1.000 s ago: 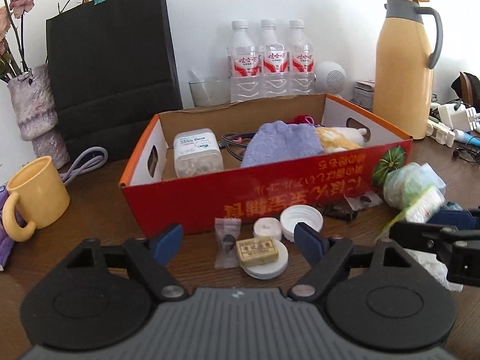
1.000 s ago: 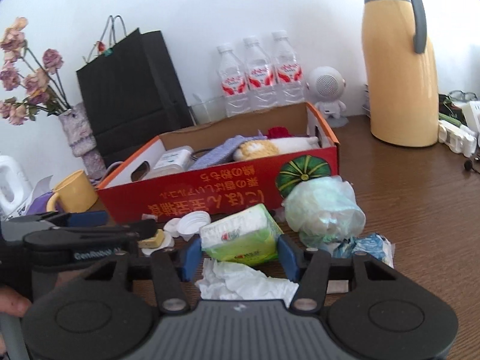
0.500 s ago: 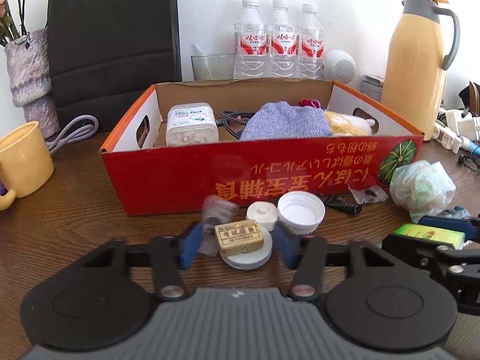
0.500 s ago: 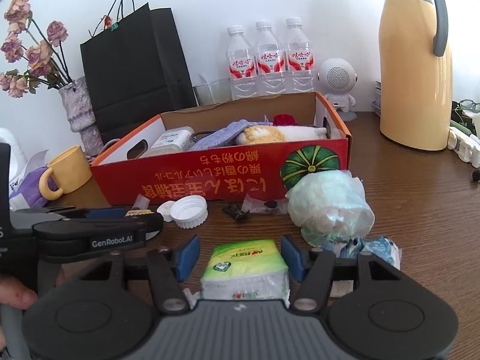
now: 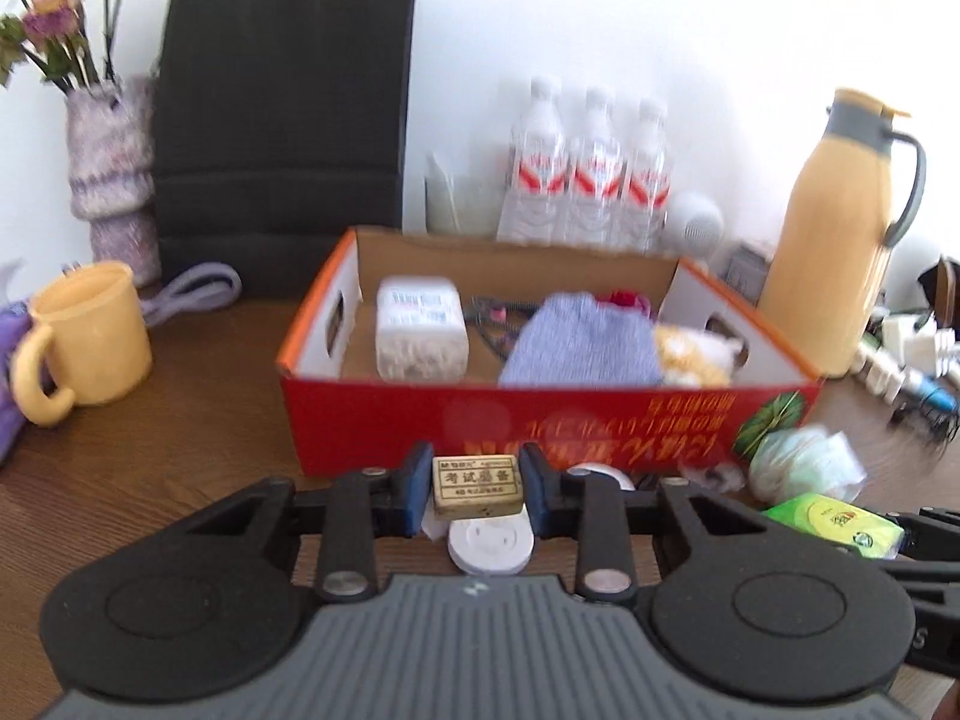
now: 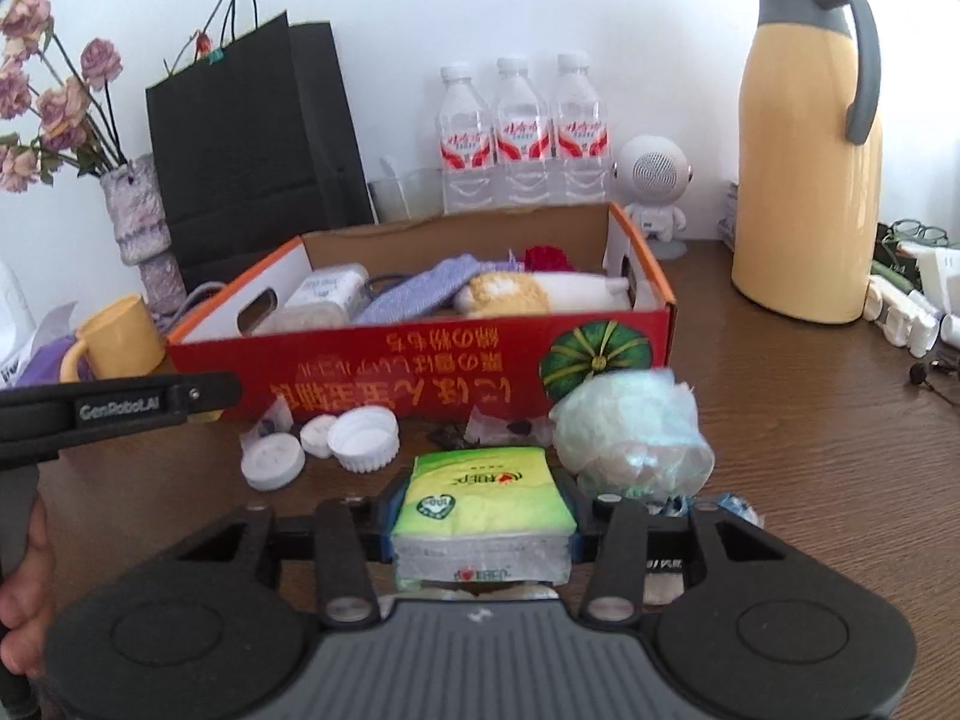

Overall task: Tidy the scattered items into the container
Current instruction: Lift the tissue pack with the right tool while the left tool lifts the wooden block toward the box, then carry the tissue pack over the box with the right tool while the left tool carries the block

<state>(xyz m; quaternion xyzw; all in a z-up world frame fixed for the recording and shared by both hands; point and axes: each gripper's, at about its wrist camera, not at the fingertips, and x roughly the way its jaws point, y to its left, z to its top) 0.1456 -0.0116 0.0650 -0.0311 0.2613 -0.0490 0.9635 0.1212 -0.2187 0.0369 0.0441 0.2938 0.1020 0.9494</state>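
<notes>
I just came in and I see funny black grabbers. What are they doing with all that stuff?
A person is tidying up with two hand-held grabbers. The left gripper has its jaws shut on a small tan eraser, lifted above a white lid. The right gripper is squeezing a green tissue pack. Both are in front of the red cardboard box, not in it yet. A crumpled plastic bag and some caps wait on the table.

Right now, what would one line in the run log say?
left claw: shut on tan rectangular eraser | right claw: shut on green tissue pack | red cardboard box: awaiting both
</notes>
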